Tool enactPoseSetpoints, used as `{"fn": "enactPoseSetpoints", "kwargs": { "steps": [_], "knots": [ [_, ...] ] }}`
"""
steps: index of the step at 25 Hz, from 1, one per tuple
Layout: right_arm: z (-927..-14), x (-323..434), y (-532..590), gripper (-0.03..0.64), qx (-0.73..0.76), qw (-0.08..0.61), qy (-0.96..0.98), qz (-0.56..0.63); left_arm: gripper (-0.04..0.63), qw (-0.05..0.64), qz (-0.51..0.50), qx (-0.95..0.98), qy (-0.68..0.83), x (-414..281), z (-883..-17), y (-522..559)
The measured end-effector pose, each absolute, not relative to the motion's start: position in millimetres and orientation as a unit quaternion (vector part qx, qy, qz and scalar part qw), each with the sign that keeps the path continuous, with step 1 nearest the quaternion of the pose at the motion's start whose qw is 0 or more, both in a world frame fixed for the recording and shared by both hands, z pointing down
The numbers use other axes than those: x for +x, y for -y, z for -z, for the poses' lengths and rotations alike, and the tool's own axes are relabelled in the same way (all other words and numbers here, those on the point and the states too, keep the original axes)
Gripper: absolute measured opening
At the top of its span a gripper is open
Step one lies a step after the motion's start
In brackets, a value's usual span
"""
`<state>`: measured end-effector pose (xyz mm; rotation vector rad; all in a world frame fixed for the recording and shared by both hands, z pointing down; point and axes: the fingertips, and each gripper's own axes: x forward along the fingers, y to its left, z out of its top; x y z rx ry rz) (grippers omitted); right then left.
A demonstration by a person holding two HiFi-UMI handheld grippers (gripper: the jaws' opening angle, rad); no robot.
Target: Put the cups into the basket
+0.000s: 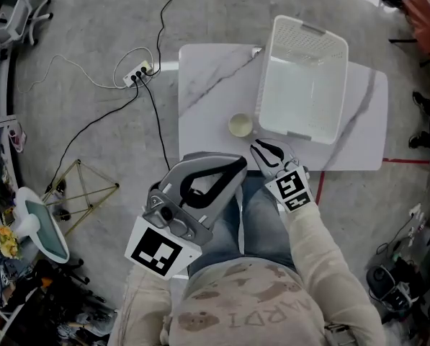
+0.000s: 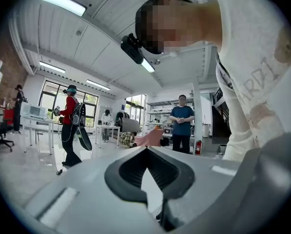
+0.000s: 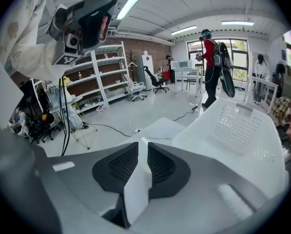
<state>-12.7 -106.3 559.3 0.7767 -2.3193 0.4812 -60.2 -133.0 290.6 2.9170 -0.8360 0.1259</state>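
One pale cream cup stands upright on the white marble table, just left of the white plastic basket, which holds nothing. My right gripper hovers at the table's near edge, just behind the cup and not touching it, its jaws a narrow gap apart. In the right gripper view the right gripper points at the table, with the basket to the right. My left gripper is raised over my lap with its tips together and nothing held. The left gripper faces up into the room.
A power strip with trailing cables lies on the floor left of the table, and a gold wire frame sits further left. People stand in the room: one in red, one in blue. Shelves line the wall.
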Motion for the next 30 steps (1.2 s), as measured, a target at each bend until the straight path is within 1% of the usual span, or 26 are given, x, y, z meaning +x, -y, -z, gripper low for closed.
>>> {"fn": "enactPoseSetpoints", "kwargs": {
  "steps": [8,14,23,25,27,30],
  "knots": [
    [-640.4,4.1,108.9,0.089,0.304,0.361,0.861,-0.190,0.000,0.079,-0.050,0.963,0.251,-44.9,-349.2,141.8],
    [-687.0,11.5,114.7,0.096,0.281,0.391,0.859,-0.171,0.000,0.092,-0.051,0.965,0.242,-37.8,-385.3,146.2],
    [-721.8,8.8,112.2,0.100,0.247,0.412,0.865,-0.148,0.000,0.104,-0.057,0.965,0.234,-27.1,-410.3,141.6],
    [-727.9,6.6,113.4,0.095,0.245,0.414,0.865,-0.144,0.000,0.104,-0.060,0.965,0.235,-25.3,-414.6,141.0],
    [-731.0,6.3,115.7,0.073,0.248,0.416,0.864,-0.139,0.000,0.103,-0.064,0.964,0.236,-24.4,-417.5,141.1],
    [-732.0,5.6,116.8,0.073,0.251,0.413,0.865,-0.137,0.000,0.101,-0.071,0.964,0.237,-24.3,-420.6,141.0]
  ]
}}
